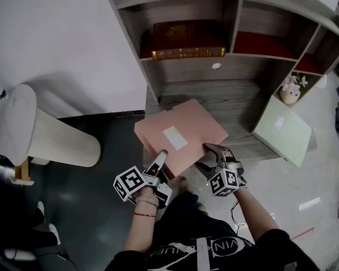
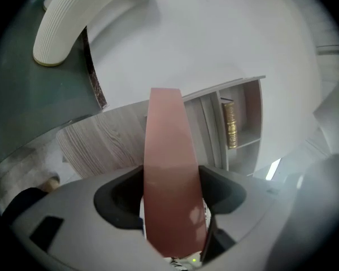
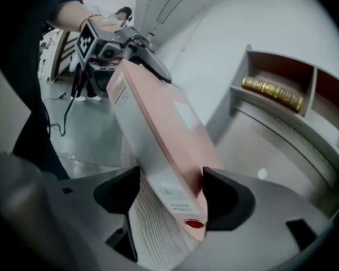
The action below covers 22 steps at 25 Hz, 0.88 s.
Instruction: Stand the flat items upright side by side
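Note:
A flat pink file box (image 1: 181, 131) with a white label is held tilted over the grey wood desk (image 1: 237, 97). My left gripper (image 1: 160, 161) is shut on its near edge; in the left gripper view the pink box (image 2: 166, 151) runs straight out between the pads. My right gripper (image 1: 213, 152) grips the near right corner, and in the right gripper view the pink box (image 3: 158, 129) fills the gap with both pads against it. A pale green flat box (image 1: 282, 130) lies slanted at the desk's right end. A dark red book (image 1: 186, 38) lies flat in the shelf.
The wooden shelf unit (image 1: 214, 66) with three cubbies stands at the back of the desk. A small flower pot (image 1: 291, 89) sits in the right cubby. A white ribbed bin (image 1: 45, 134) stands on the dark floor at the left.

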Each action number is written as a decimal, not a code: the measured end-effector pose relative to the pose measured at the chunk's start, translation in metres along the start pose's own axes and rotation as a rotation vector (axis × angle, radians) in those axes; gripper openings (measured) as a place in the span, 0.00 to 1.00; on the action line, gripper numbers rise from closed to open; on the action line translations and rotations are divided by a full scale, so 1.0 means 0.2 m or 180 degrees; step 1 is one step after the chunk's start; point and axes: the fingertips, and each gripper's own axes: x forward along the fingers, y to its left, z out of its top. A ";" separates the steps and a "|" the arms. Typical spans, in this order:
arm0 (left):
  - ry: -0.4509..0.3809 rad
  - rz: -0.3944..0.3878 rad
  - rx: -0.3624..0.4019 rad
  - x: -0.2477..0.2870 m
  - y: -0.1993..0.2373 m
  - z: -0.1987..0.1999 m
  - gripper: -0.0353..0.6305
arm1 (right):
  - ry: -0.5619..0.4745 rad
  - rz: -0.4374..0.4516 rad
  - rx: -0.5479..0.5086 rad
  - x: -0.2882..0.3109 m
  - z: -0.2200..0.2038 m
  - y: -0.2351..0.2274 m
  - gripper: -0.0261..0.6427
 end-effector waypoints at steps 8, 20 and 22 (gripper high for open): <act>-0.0076 -0.0239 0.0368 0.08 -0.23 0.12 0.50 | -0.0190 -0.0136 0.0479 0.01 0.07 -0.11 0.56; -0.0029 -0.0421 0.1233 0.21 -0.56 0.34 0.52 | -0.0373 -0.0327 0.1015 0.12 0.23 -0.28 0.53; -0.0003 -0.0459 0.1352 0.23 -0.60 0.38 0.52 | -0.0387 -0.0364 0.1093 0.14 0.24 -0.30 0.51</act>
